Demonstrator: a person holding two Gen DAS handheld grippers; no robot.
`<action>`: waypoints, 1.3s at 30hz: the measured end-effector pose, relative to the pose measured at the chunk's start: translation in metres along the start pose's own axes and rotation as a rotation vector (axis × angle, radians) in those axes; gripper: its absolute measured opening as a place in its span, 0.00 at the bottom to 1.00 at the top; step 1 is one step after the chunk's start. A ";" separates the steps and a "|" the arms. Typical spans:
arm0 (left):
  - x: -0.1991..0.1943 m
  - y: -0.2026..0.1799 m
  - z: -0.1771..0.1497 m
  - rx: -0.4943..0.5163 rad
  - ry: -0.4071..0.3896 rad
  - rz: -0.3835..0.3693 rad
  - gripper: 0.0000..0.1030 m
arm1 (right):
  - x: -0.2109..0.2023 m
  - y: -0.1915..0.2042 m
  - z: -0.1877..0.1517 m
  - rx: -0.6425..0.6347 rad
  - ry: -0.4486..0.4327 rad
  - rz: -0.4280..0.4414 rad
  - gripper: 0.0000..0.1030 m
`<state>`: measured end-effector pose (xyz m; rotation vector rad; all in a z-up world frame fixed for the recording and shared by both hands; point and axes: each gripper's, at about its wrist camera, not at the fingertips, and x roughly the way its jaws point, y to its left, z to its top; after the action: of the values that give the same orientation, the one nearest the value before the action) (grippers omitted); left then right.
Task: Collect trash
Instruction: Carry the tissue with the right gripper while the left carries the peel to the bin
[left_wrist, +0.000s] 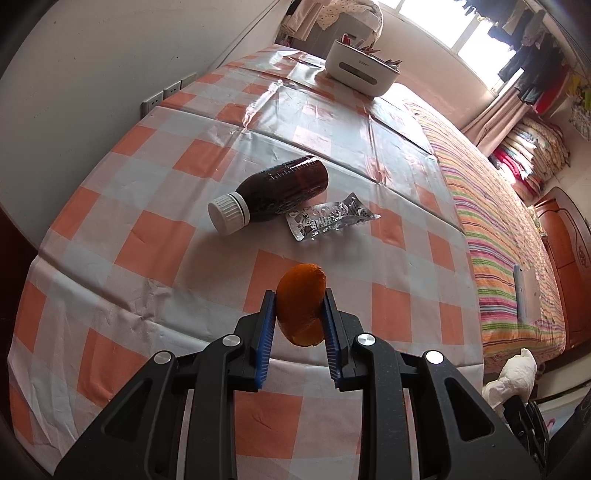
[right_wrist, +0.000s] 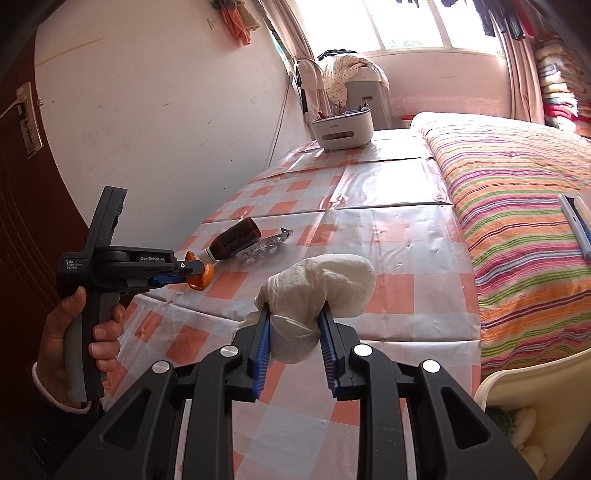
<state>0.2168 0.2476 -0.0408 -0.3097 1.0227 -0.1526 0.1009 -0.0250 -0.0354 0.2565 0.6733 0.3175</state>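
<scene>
Your left gripper (right_wrist: 201, 275) is matte black with a grey handle behind the claw, white lettering on its side, blue ribbed pads (left_wrist: 266, 325) lining both fingers and round silver screws behind them, while your left hand (right_wrist: 79, 339) shows a dark sleeve with a white cuff.

bottle (left_wrist: 280, 190) and blister pack (left_wrist: 330, 218) ahead, tablecloth (left_wrist: 155, 206) elsewhere open
</scene>
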 end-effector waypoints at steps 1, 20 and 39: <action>0.000 -0.006 -0.003 0.011 0.002 -0.007 0.23 | -0.002 -0.002 -0.001 0.002 -0.003 -0.006 0.23; -0.004 -0.125 -0.051 0.228 0.052 -0.171 0.23 | -0.057 -0.061 -0.030 0.125 -0.059 -0.142 0.23; 0.004 -0.223 -0.101 0.406 0.120 -0.259 0.23 | -0.109 -0.115 -0.064 0.267 -0.123 -0.284 0.23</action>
<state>0.1362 0.0175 -0.0211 -0.0612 1.0414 -0.6106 0.0030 -0.1624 -0.0600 0.4261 0.6207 -0.0611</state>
